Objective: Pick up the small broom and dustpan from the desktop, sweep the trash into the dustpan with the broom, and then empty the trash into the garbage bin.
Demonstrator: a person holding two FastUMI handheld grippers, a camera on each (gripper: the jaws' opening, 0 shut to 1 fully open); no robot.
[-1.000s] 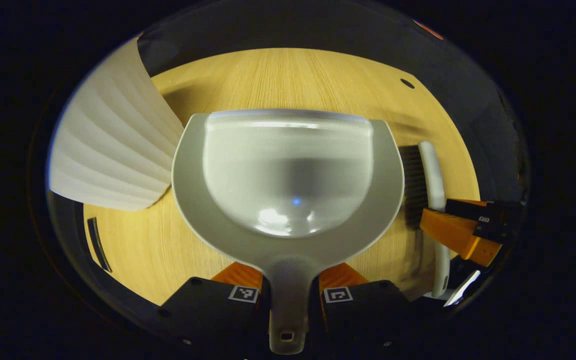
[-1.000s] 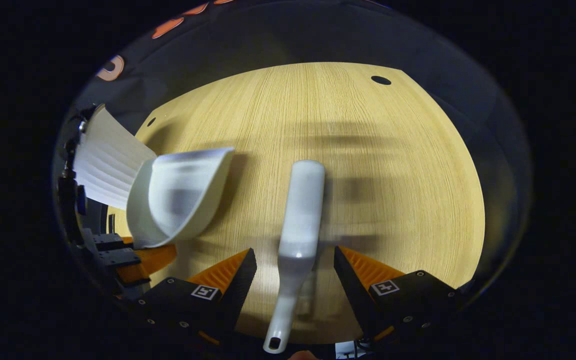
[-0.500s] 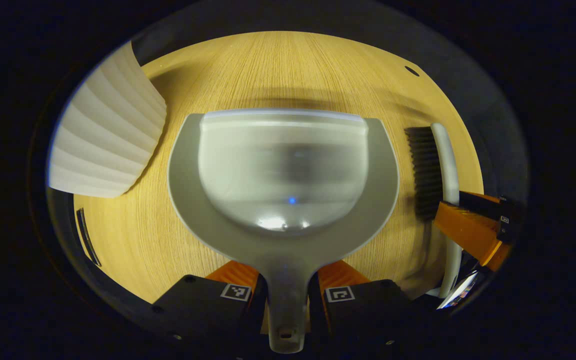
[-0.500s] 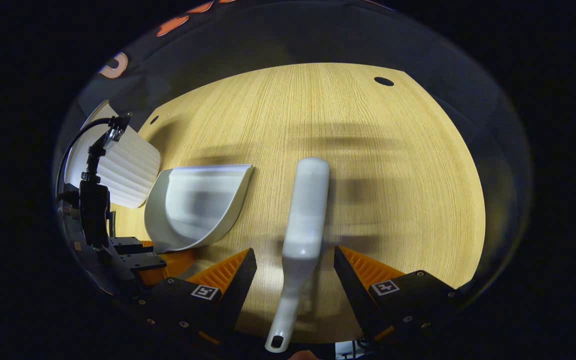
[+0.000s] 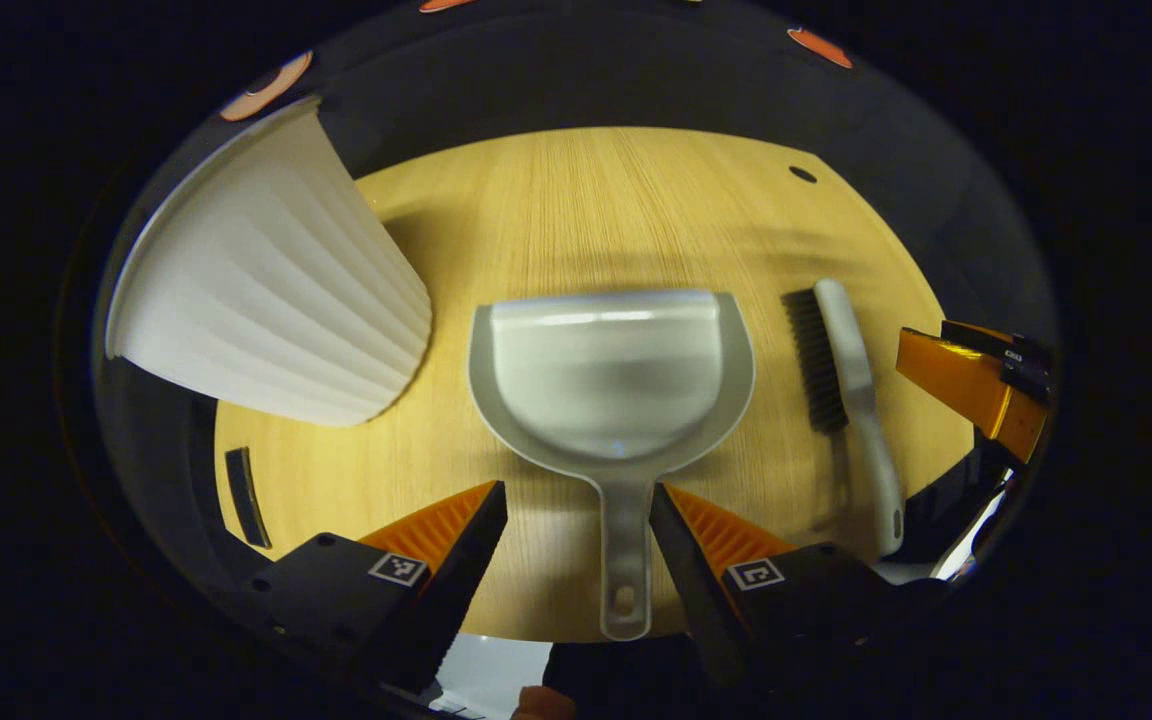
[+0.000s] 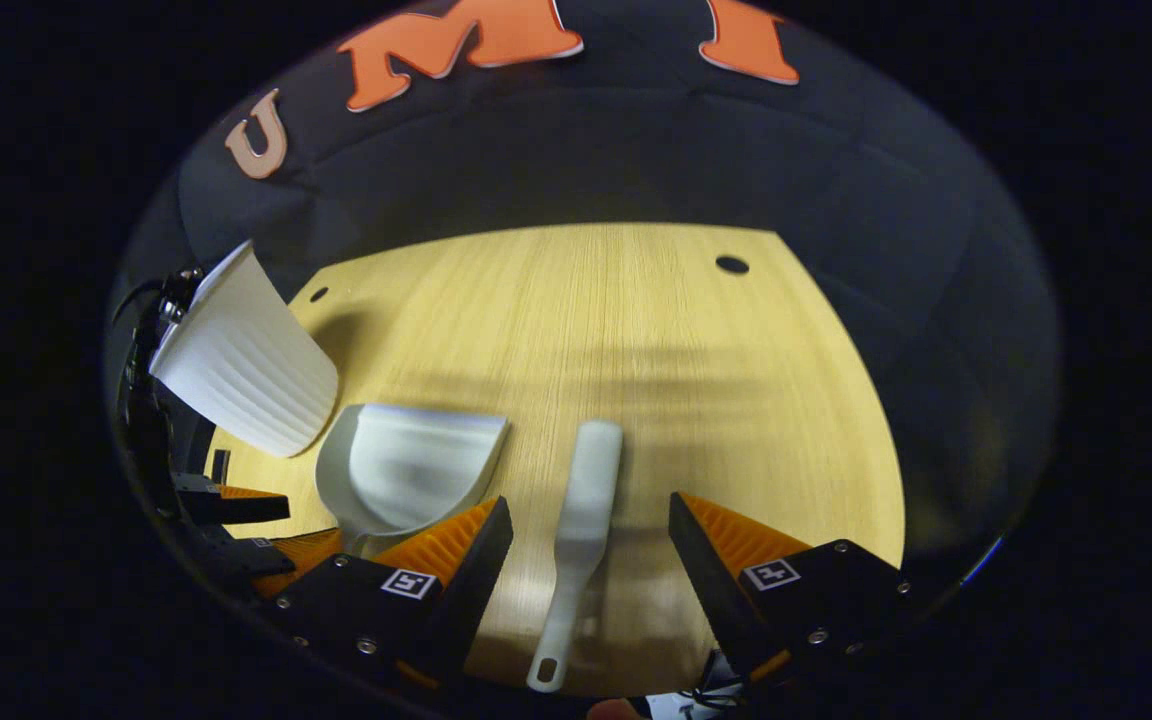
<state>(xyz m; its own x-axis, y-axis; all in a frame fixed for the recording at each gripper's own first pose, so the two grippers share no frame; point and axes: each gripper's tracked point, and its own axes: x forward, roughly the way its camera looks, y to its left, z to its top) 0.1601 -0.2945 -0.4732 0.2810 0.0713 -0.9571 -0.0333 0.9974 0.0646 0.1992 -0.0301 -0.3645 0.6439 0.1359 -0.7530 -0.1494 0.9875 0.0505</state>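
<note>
A grey dustpan (image 5: 606,380) lies flat on the wooden desk (image 5: 586,200), mouth facing away. Its handle runs back between the fingers of my left gripper (image 5: 576,490), which stands open and touches nothing. To its right lies the small broom (image 5: 851,370), white-backed, with dark bristles facing the pan. In the right gripper view the broom (image 6: 581,520) lies lengthwise between the spread fingers of my right gripper (image 6: 590,500), open and clear of it. The dustpan (image 6: 406,475) sits left of it. The right gripper (image 5: 976,385) shows at the far right of the left gripper view.
A white ribbed garbage bin (image 5: 266,290) stands at the left, close to the dustpan; the right gripper view shows the bin (image 6: 241,365) too. The desk (image 6: 636,320) has a small round hole (image 6: 732,264) at its far right. Black cloth walls the desk behind.
My left gripper has opened and let go of the dustpan handle, then drawn back; the pan now rests on the desk. The right gripper, still open, has also drawn back from the broom.
</note>
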